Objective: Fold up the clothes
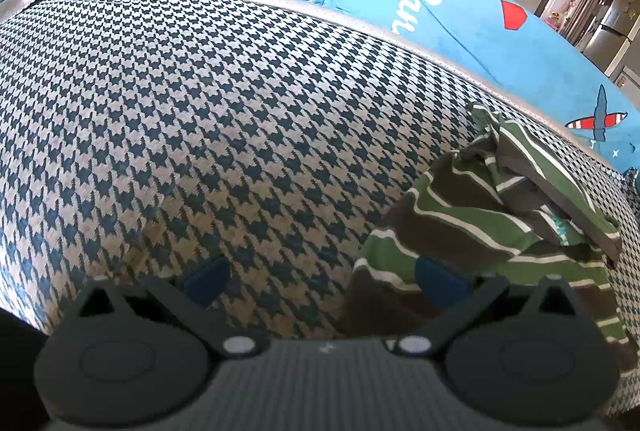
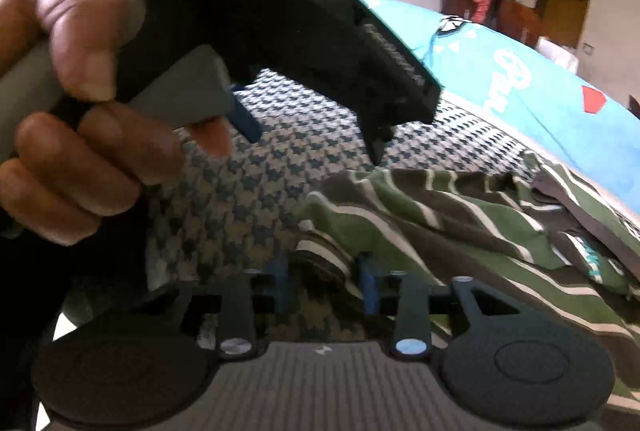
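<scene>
right tongs (image 2: 326,281) nipping shirt (image 2: 460,231) edge, jaws nearly closed | left tongs (image 1: 324,279) wide apart, empty, shirt at 3 o'clock | shirt rumpled on checked cover (image 1: 200,91) | folding barely begun

Black grippers (image 1: 322,281) — blue fingertip pads (image 1: 206,279)

shirt (image 1: 492,215) on mat (image 1: 224,119), cushions (image 1: 472,11) behind
</scene>
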Motion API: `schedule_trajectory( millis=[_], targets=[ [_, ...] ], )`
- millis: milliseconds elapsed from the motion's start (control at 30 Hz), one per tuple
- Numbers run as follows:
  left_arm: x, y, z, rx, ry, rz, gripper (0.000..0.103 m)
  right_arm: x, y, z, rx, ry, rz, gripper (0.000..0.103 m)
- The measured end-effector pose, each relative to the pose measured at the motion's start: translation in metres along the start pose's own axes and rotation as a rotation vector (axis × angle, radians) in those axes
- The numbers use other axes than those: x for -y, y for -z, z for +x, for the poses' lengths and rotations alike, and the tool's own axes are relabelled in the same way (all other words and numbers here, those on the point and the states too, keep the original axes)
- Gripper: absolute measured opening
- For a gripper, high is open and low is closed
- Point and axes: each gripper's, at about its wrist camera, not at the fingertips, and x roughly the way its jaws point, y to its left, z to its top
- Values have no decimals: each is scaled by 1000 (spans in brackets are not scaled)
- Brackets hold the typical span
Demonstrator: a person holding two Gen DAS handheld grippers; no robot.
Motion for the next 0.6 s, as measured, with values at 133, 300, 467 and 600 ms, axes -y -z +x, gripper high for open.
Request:
schedule_trajectory(
  millis=[133,300,467,600],
  targets=[
    [0,0,0,7,-5,-3,103,22,-1,-1,5,4,112,10],
    [-3,-2,-8,62,-49,-9,103,70,-4,-19,45,-213,420,10],
    [-4,-4,-12,100,-91,-6,103,82,1,-26,47,-347,516,10],
    [-1,-3,-10,105,-110,10,103,65,0,-16,-18,-339,434,14]
  ],
)
